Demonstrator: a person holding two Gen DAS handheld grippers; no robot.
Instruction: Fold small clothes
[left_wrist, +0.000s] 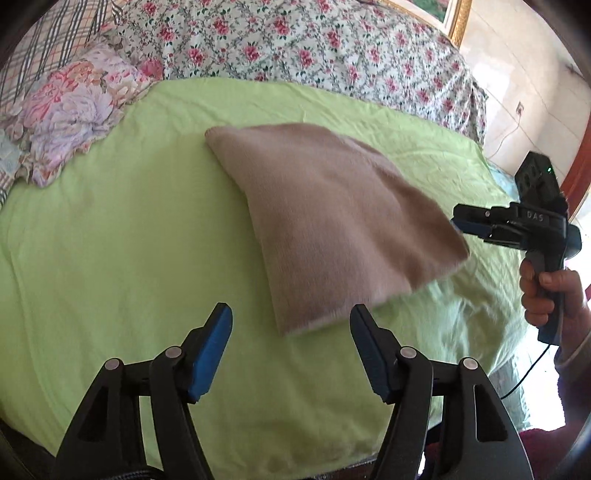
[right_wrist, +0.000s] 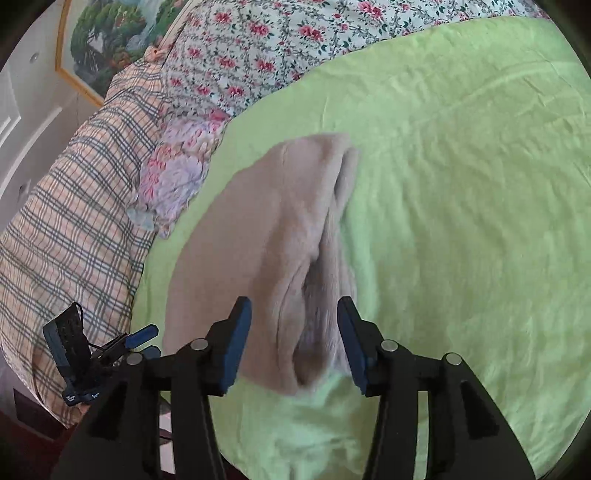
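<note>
A folded beige fleecy garment (left_wrist: 332, 225) lies on the green sheet (left_wrist: 129, 240). My left gripper (left_wrist: 291, 319) is open and empty, its blue pads either side of the garment's near corner, just short of it. My right gripper (left_wrist: 456, 225) shows at the right in the left wrist view, right at the garment's right corner. In the right wrist view the right gripper (right_wrist: 294, 308) is open, with the layered open edge of the garment (right_wrist: 258, 251) lying between its fingers. The left gripper (right_wrist: 142, 341) shows small at lower left there.
A floral quilt (left_wrist: 295, 40) lies behind the green sheet. A floral cloth (left_wrist: 70, 118) and a plaid pillow (right_wrist: 70, 229) lie at the left. A framed picture (right_wrist: 103, 44) hangs on the wall. A cable (left_wrist: 532, 369) hangs from the right gripper's handle.
</note>
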